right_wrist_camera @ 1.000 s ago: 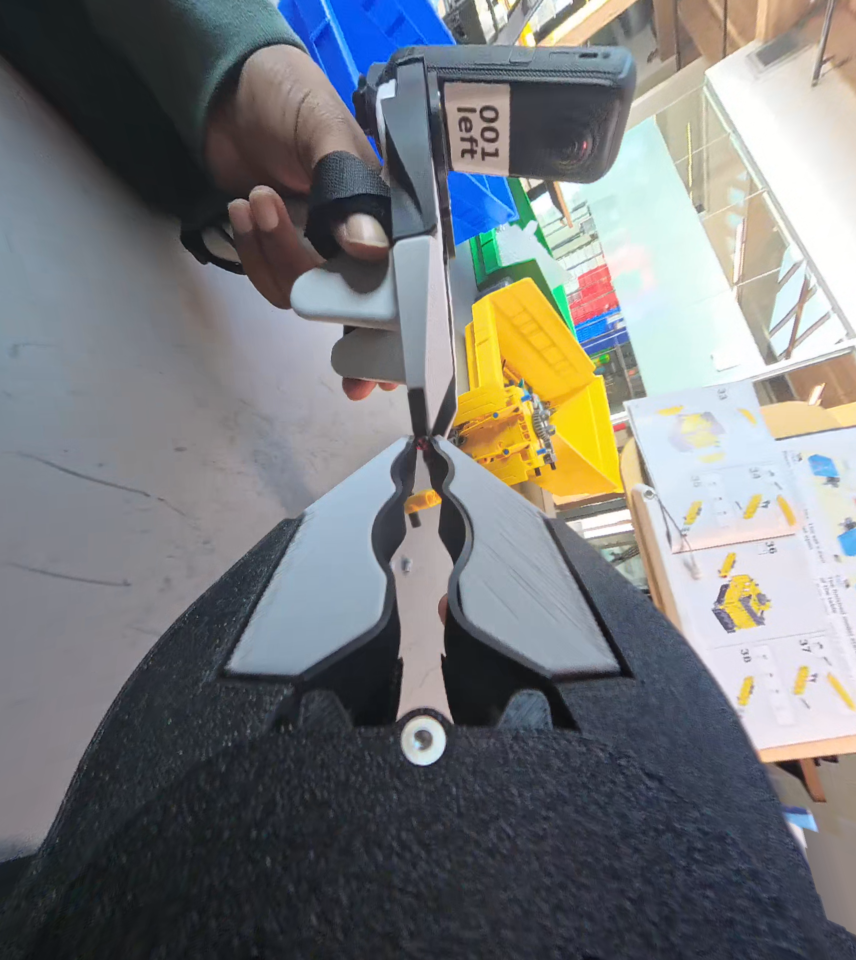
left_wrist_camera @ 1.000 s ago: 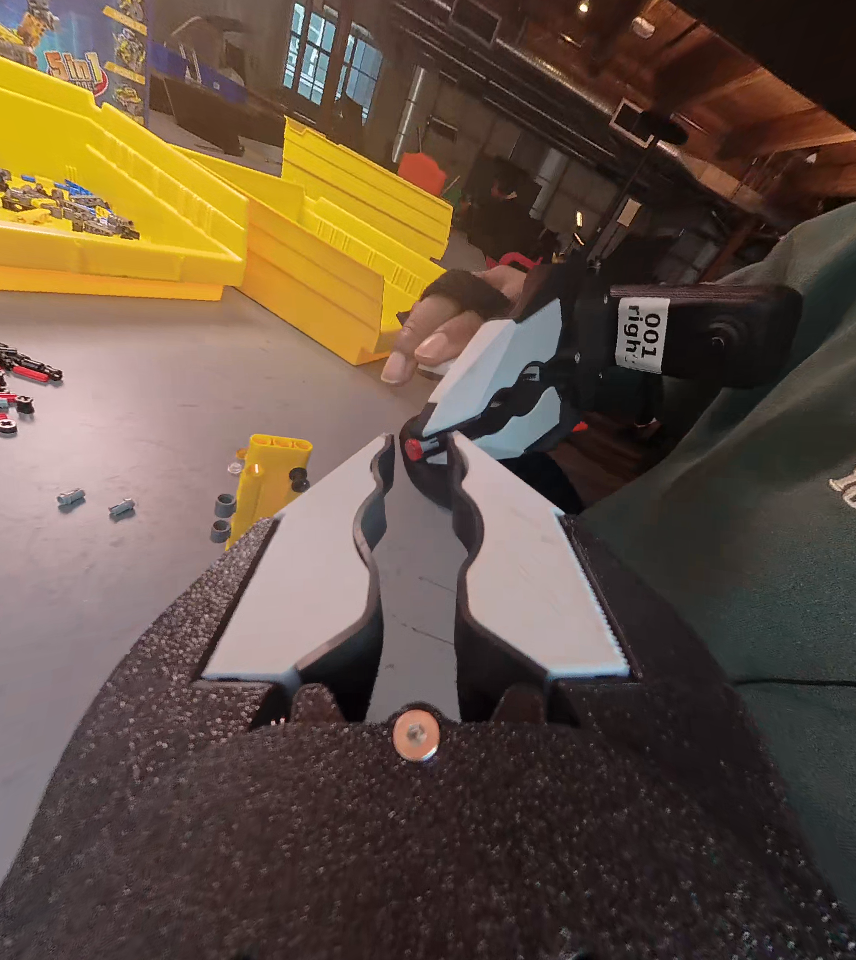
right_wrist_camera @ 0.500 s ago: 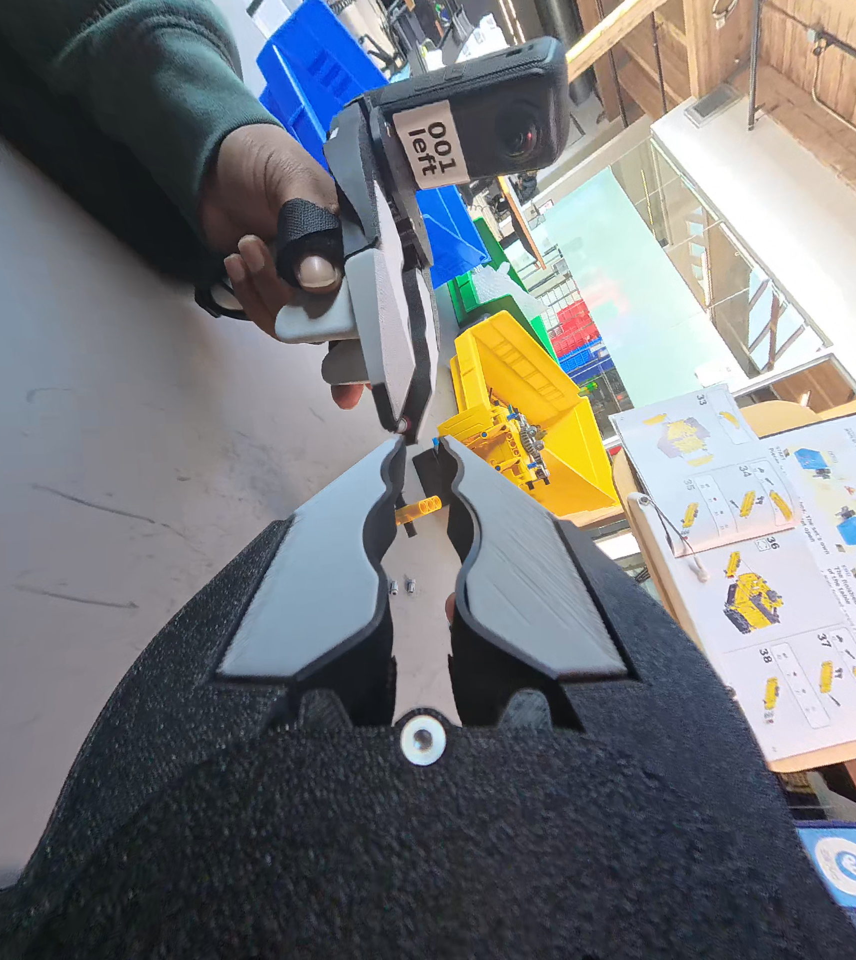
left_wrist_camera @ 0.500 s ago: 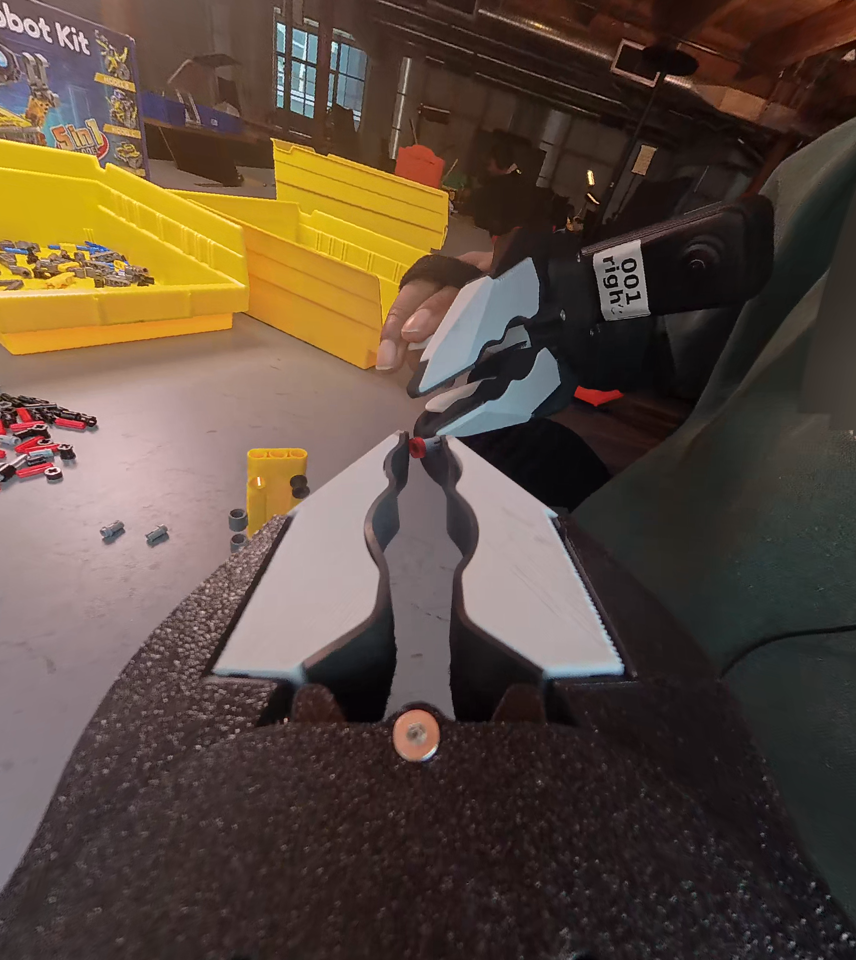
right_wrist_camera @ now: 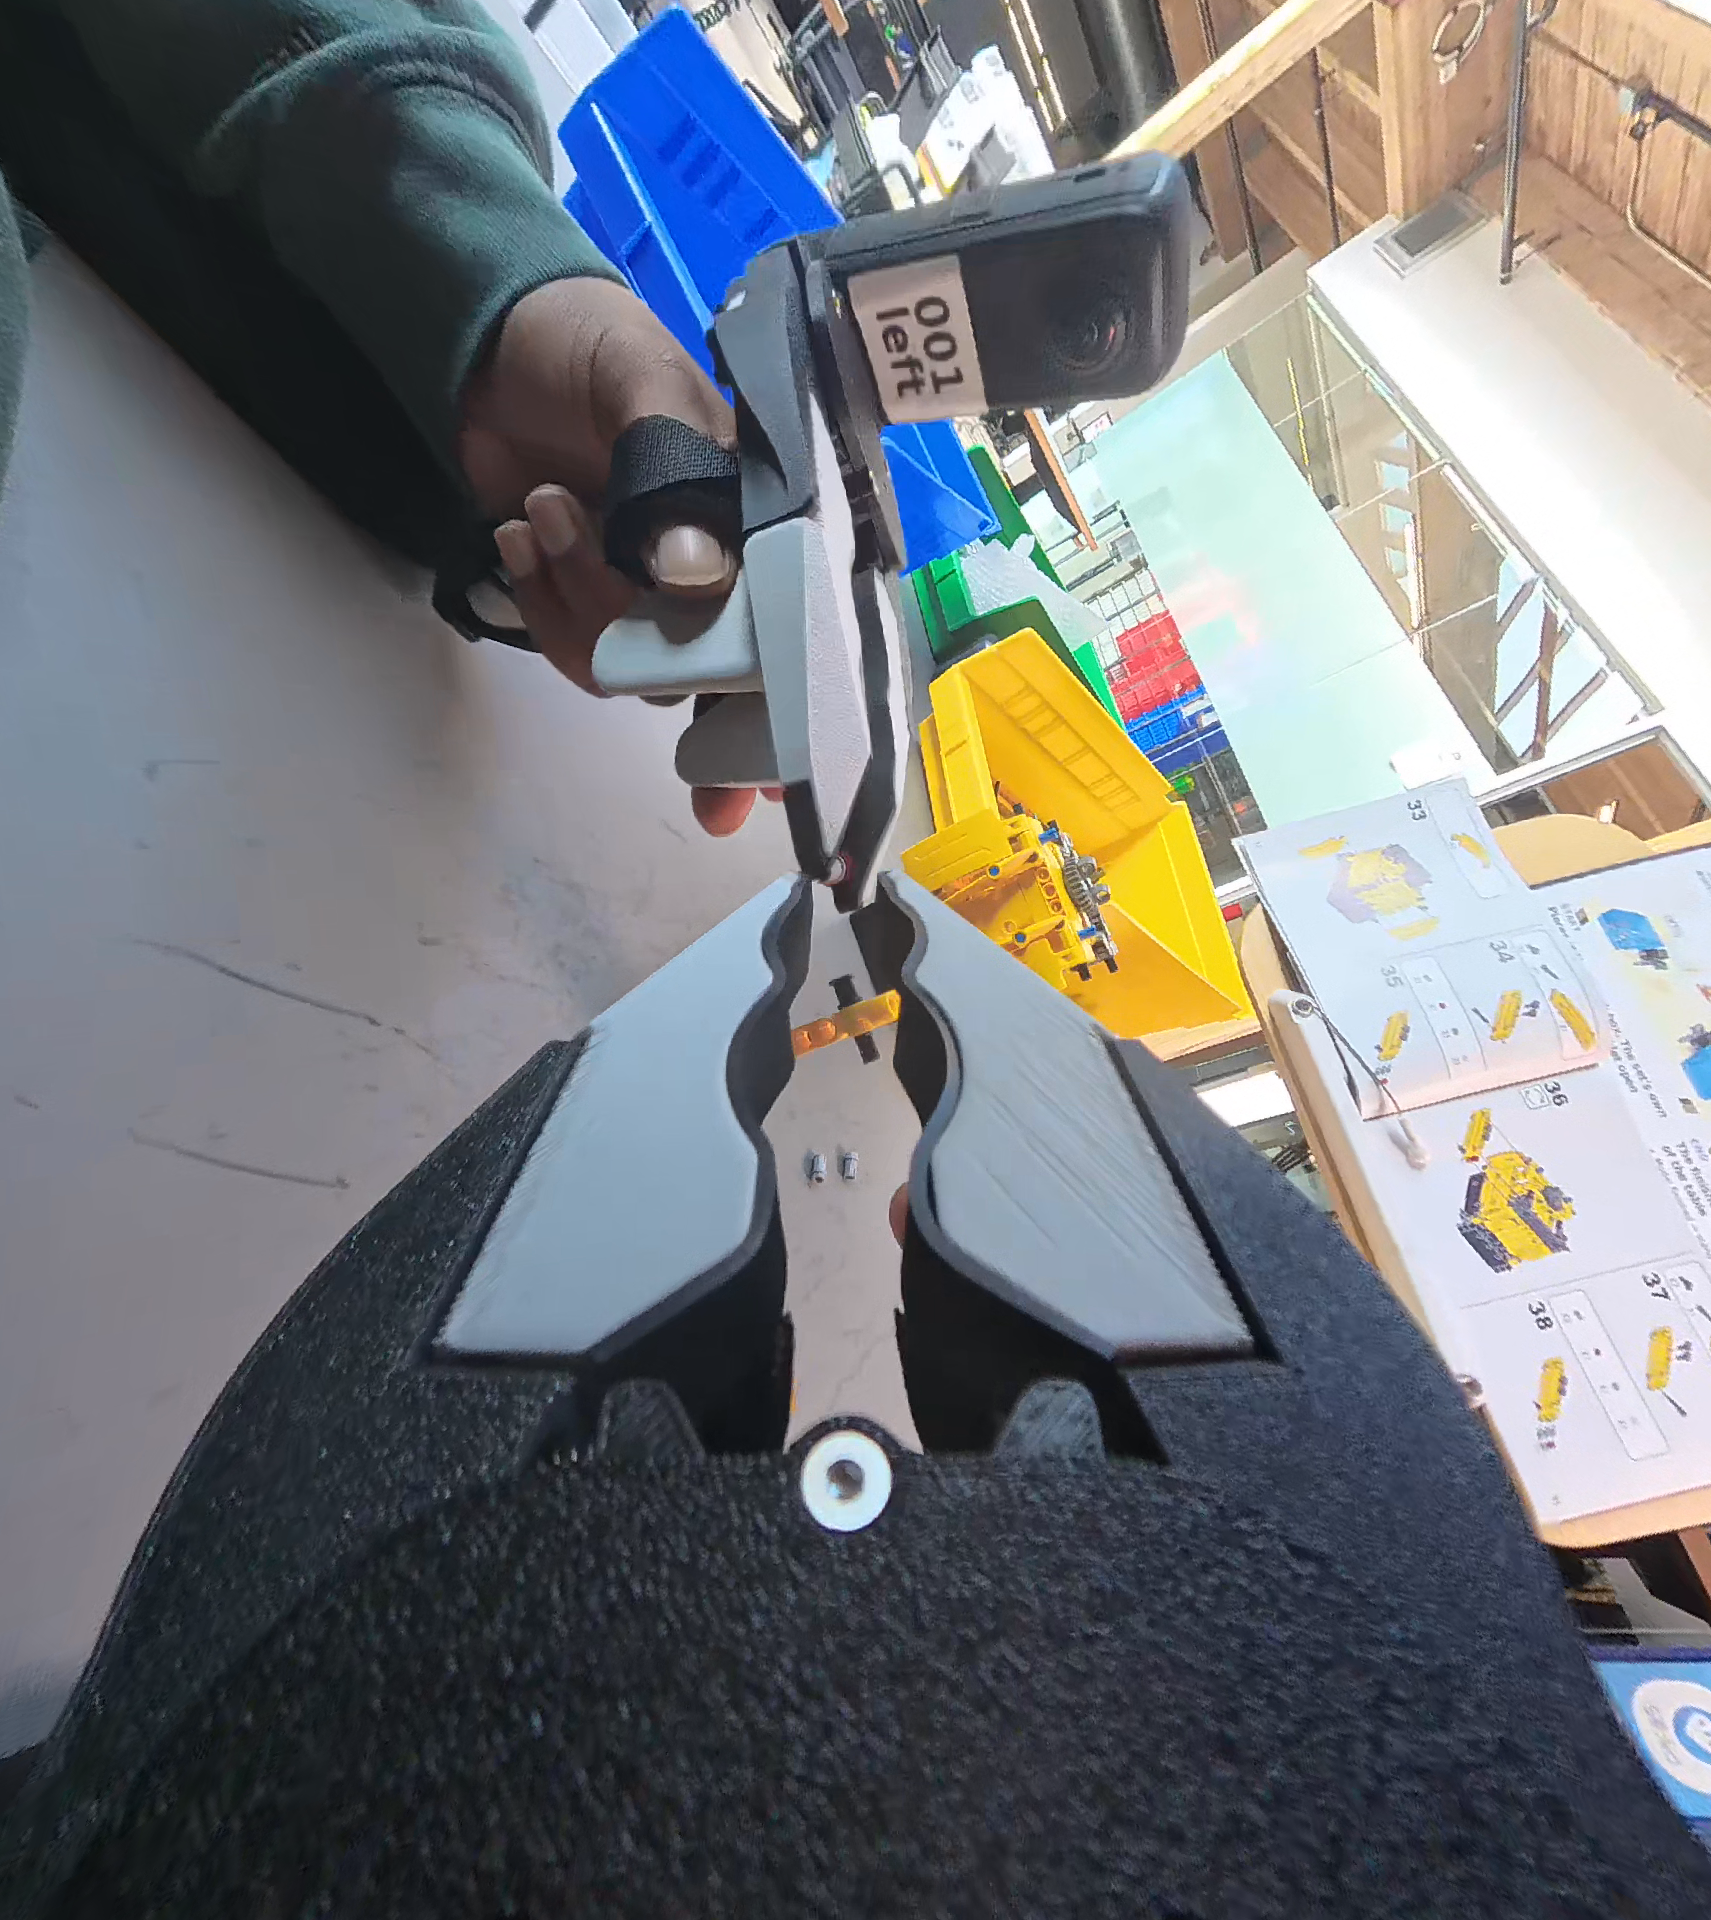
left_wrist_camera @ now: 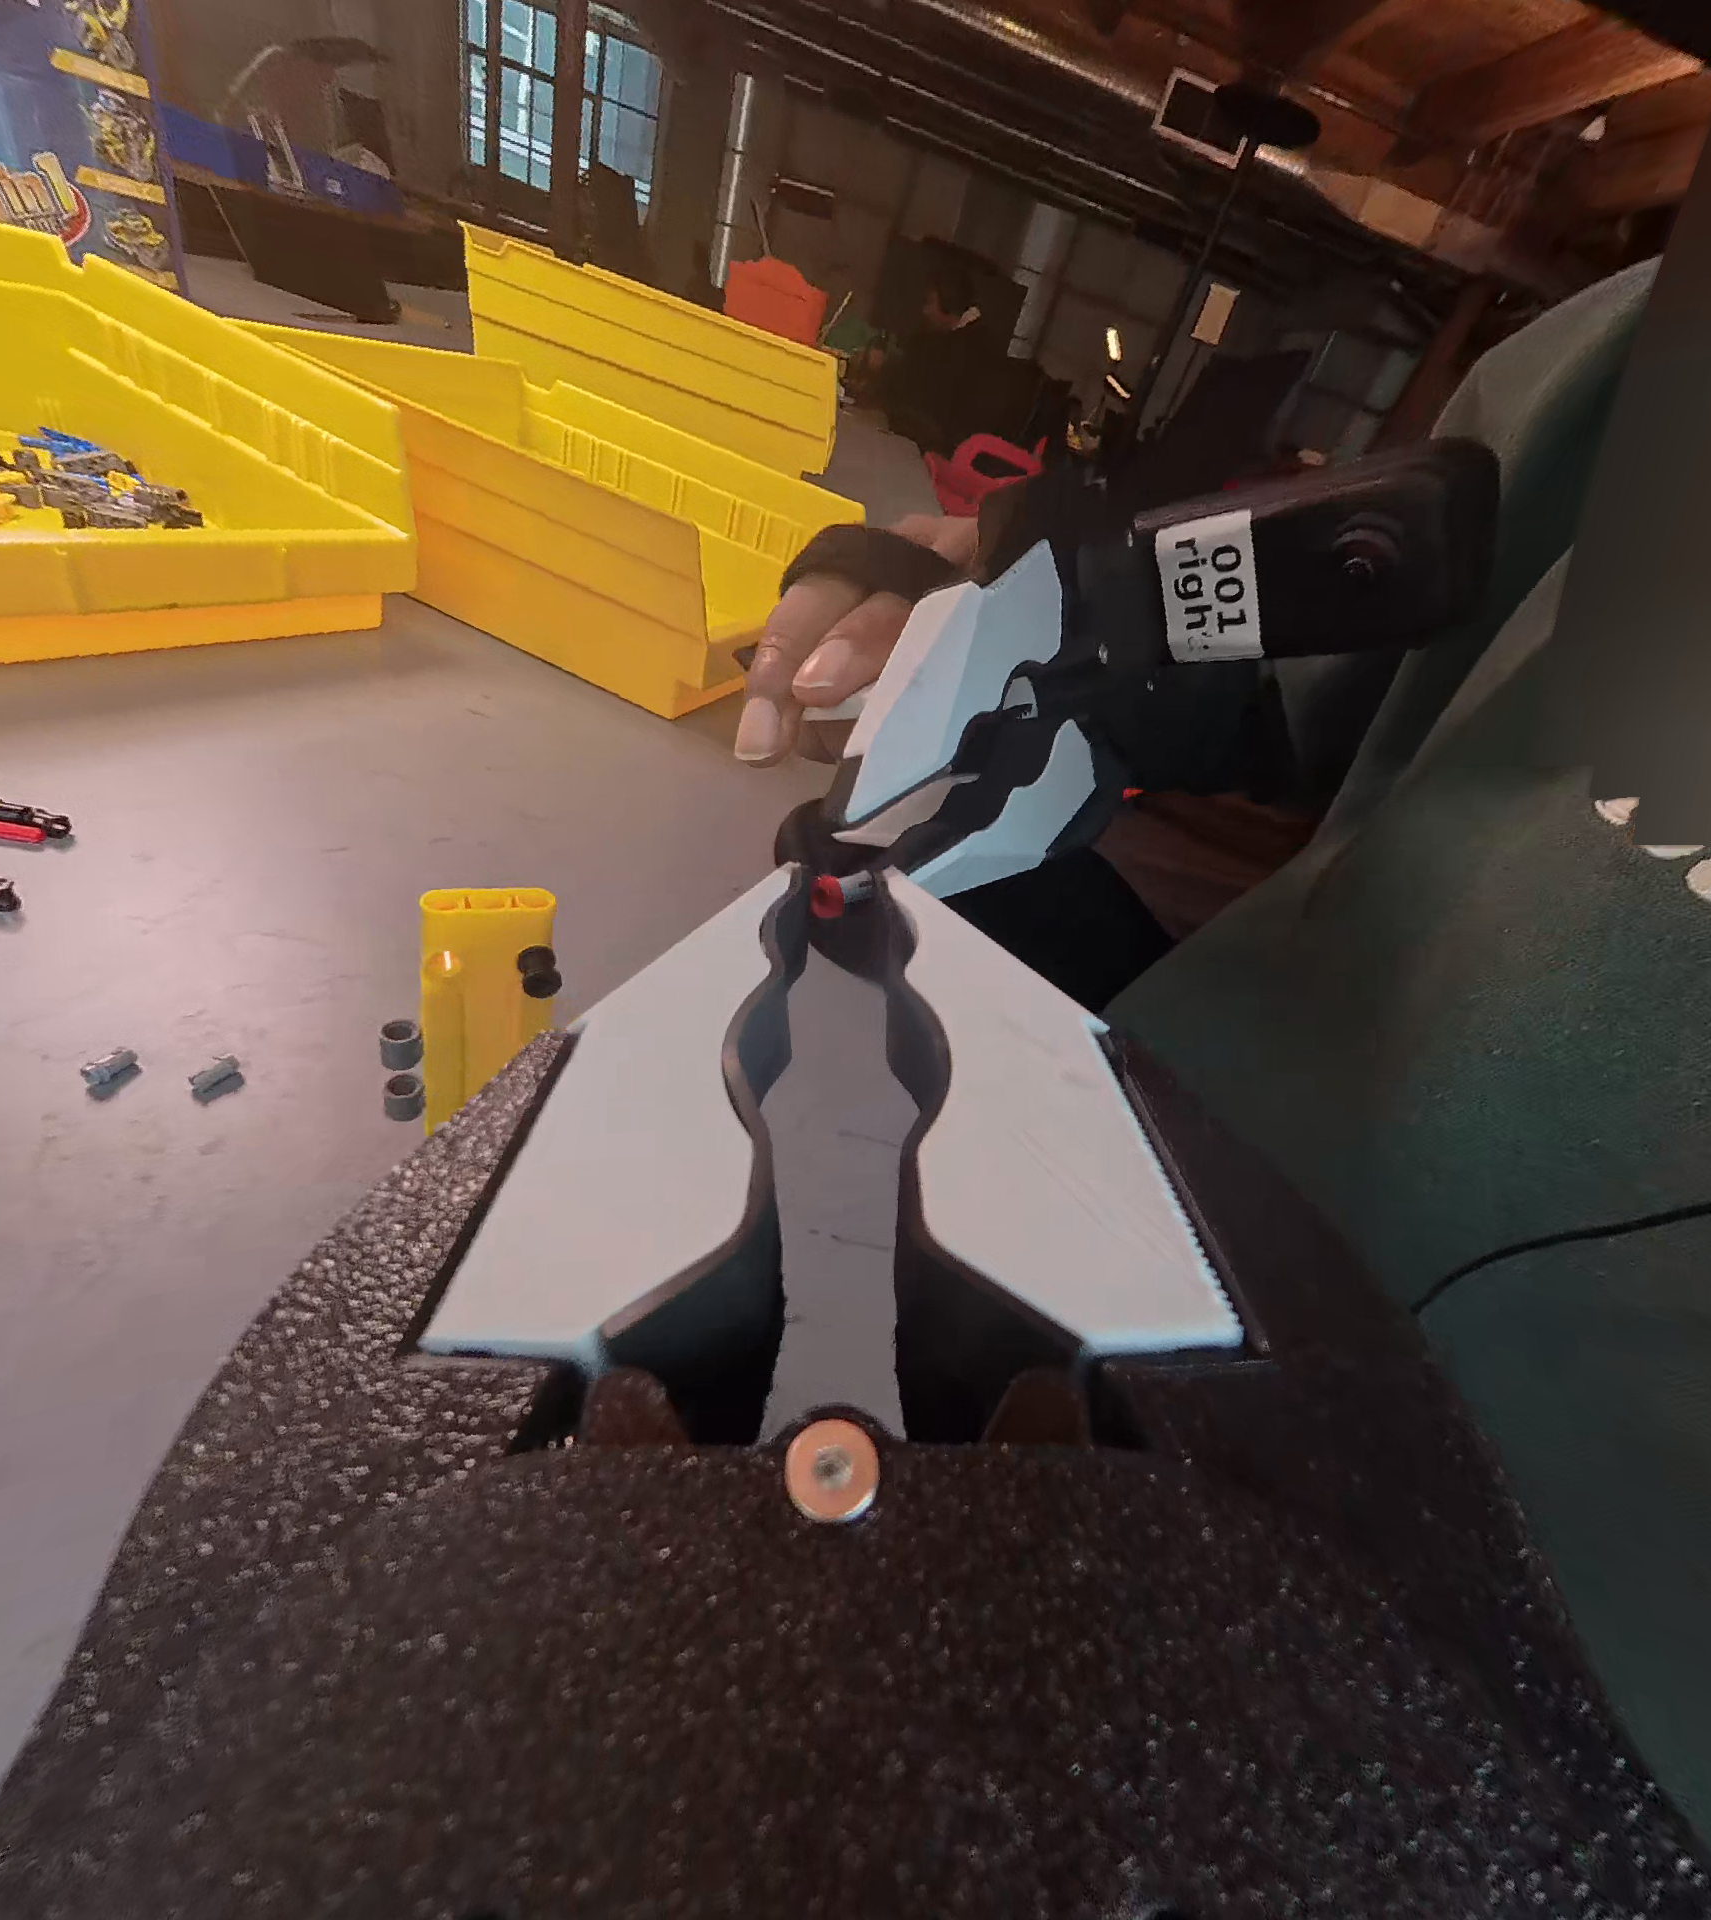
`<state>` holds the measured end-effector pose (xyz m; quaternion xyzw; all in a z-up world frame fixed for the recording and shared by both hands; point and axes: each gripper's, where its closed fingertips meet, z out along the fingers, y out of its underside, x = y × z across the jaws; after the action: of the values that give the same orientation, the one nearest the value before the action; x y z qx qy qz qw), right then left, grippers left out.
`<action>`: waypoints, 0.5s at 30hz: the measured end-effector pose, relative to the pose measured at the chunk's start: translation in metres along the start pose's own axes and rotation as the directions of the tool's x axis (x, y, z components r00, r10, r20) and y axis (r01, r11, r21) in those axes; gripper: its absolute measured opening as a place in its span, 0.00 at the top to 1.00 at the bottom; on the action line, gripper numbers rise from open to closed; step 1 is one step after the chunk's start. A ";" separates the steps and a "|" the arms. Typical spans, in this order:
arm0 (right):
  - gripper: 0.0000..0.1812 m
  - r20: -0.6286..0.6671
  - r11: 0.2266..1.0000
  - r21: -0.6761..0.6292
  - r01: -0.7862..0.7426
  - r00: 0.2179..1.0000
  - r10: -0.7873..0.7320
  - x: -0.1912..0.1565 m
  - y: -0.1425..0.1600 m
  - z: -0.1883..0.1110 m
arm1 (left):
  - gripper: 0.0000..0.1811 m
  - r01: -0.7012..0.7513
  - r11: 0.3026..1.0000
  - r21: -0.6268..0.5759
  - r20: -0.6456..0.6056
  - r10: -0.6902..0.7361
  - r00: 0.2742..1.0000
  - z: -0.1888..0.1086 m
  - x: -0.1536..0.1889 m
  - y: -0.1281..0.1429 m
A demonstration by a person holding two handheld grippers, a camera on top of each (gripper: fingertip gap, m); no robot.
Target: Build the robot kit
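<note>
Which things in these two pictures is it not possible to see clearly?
- Left wrist view: the red-tipped pin at the left gripper; its far end is hidden by the right gripper.
- Left wrist view: small parts in the yellow bin are too small.
- Right wrist view: the yellow beam is partly hidden by the fingers.

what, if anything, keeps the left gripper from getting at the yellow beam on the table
Likely yes for reaching: the yellow beam lies on open table just left of the left gripper, nothing between. But its jaws pinch a red-tipped pin, so grasping looks unlikely.
</note>
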<state>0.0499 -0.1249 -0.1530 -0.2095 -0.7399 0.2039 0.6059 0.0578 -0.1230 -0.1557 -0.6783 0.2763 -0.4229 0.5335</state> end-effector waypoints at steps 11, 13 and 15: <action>0.97 0.027 0.999 0.050 0.013 1.000 -0.014 0.000 -0.011 0.004 | 0.94 0.188 0.981 0.041 -0.138 -0.181 0.974 -0.002 0.007 -0.006; 0.97 0.063 0.999 0.039 -0.009 0.998 0.007 -0.003 -0.009 0.003 | 0.94 0.195 0.981 0.025 -0.136 -0.190 0.972 -0.001 0.006 -0.003; 0.97 0.139 0.994 -0.002 -0.105 0.985 0.104 -0.009 0.000 0.003 | 0.93 0.167 0.986 -0.015 -0.081 -0.168 0.982 0.003 0.001 0.005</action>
<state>0.0485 -0.1303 -0.1609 -0.2317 -0.7679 0.2514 0.5417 0.0608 -0.1235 -0.1603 -0.6834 0.2416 -0.4927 0.4815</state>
